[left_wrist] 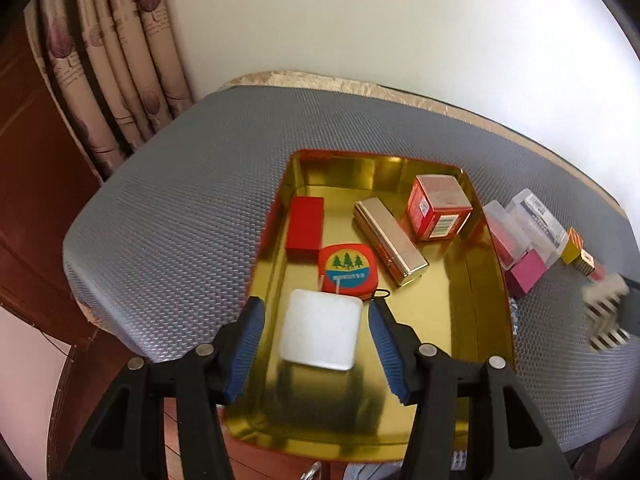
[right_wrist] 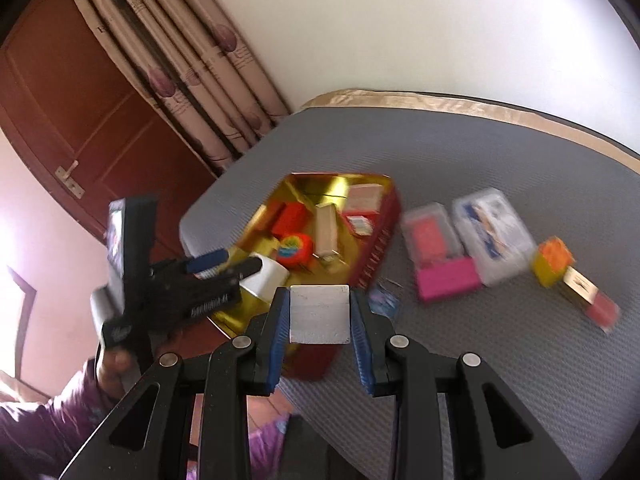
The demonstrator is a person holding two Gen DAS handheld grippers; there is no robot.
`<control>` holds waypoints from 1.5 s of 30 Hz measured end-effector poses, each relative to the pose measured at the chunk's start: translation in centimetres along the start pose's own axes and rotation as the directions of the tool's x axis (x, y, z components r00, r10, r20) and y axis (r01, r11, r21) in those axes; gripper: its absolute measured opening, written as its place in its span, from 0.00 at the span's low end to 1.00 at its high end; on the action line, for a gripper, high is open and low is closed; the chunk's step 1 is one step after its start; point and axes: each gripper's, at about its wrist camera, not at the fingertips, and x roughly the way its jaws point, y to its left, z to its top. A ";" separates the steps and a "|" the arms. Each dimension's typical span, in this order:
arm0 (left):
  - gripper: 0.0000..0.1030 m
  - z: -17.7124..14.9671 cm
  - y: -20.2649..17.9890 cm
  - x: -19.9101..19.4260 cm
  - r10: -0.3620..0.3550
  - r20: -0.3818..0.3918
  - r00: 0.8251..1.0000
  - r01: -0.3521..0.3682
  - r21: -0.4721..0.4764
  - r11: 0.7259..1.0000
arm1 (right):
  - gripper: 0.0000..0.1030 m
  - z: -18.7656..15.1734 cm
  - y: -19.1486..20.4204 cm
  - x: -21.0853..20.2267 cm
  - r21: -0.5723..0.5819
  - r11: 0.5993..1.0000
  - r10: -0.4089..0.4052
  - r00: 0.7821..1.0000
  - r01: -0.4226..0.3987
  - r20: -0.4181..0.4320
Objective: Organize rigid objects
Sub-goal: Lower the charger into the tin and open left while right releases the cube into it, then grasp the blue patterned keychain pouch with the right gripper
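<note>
Left gripper (left_wrist: 316, 344) is hanging open over the white box (left_wrist: 320, 334) lying in the gold tin (left_wrist: 472, 320). Right gripper (right_wrist: 319, 320) is clamping a grey block (right_wrist: 319, 314) near the tin's edge. Risk: the two grippers colliding over the tin, or the block landing on the crowded contents.

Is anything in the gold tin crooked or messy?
Yes. The gold bar box lies slanted across the tin, not lined up with the walls, and the orange carton sits turned at an angle in the far corner. Nothing looks spilled or broken.

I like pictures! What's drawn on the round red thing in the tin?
Green pine trees on the red tape measure, clearest in left wrist view.
</note>
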 end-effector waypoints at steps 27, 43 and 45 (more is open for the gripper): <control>0.58 -5.8 6.7 -3.4 0.038 -0.010 0.999 -0.040 -0.215 0.976 | 0.35 7.3 3.2 10.7 -0.016 1.000 0.015 1.000 -0.015 -0.002; 0.58 -7.1 -3.1 -7.3 -0.146 0.086 0.985 0.132 0.152 0.980 | 0.75 -10.7 -16.8 -7.0 0.181 0.773 -0.627 0.777 0.609 0.061; 0.58 -6.9 -5.4 -8.0 -0.201 0.059 0.978 0.185 0.204 0.961 | 0.75 -11.6 -18.4 -7.6 0.198 0.758 -0.642 0.765 0.622 0.055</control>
